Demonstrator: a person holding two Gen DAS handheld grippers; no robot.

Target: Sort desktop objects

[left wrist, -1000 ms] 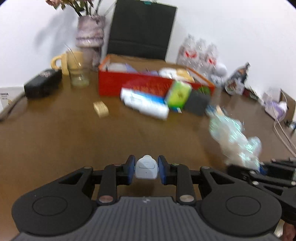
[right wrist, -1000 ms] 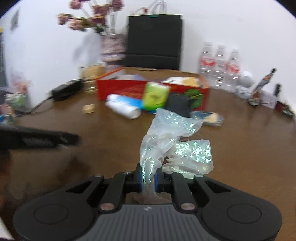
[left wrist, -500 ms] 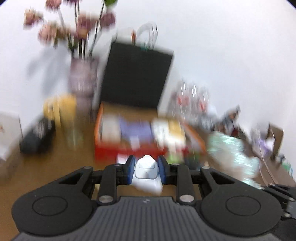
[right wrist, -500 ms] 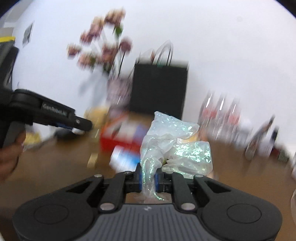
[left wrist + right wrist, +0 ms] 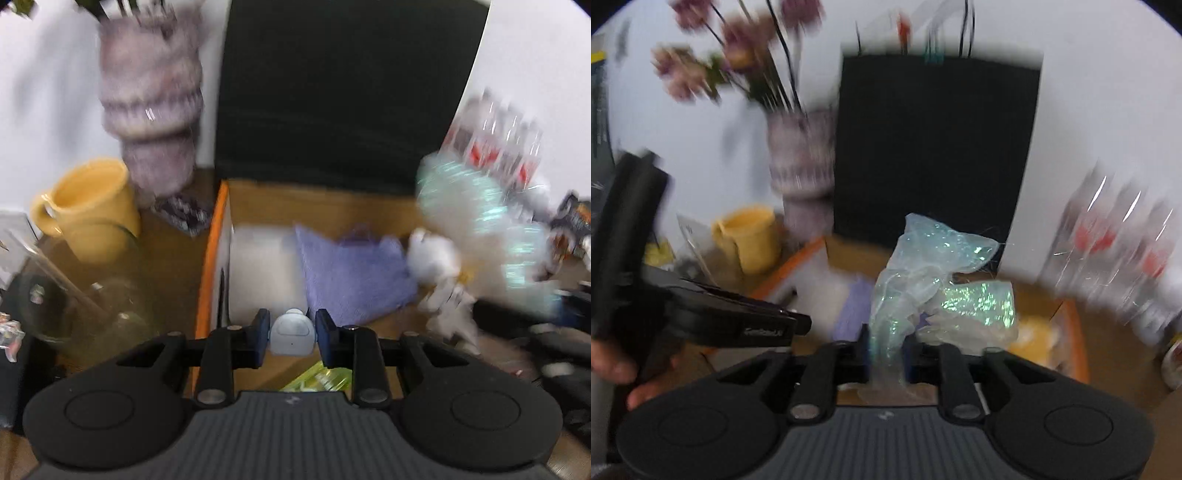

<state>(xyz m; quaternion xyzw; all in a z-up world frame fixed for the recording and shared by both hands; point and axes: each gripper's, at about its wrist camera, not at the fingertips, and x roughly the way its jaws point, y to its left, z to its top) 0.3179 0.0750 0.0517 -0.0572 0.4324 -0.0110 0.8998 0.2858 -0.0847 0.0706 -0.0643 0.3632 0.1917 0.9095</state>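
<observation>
A second ago both grippers hung over the bare brown table well short of the box; now both are right at it, and the red-orange box [image 5: 207, 280] fills the lower middle of each view, heavily motion-blurred. The left gripper [image 5: 291, 334] has its blue-padded fingers [image 5: 260, 334] closed narrowly on a small white rounded device [image 5: 291, 332], the same grip as before, and that device now sits above the box's near left corner with a yellow-green packet [image 5: 317, 380] showing just under the fingers. The right gripper [image 5: 886, 350] pinches the lower tail of a crinkled iridescent plastic bag [image 5: 938, 280], which rises from between the fingers and spreads to the right, now held over the box interior. Inside the box, beyond the left fingertips, lie a white sheet [image 5: 262, 273] and a purple cloth [image 5: 351, 273] side by side. Left of the box stand a clear glass [image 5: 81, 310] and a yellow mug [image 5: 88, 210], with a ribbed pale vase [image 5: 151, 110] behind them. A black paper bag [image 5: 340, 88] stands directly behind the box, and blurred water bottles [image 5: 498, 140] lie to its right.
</observation>
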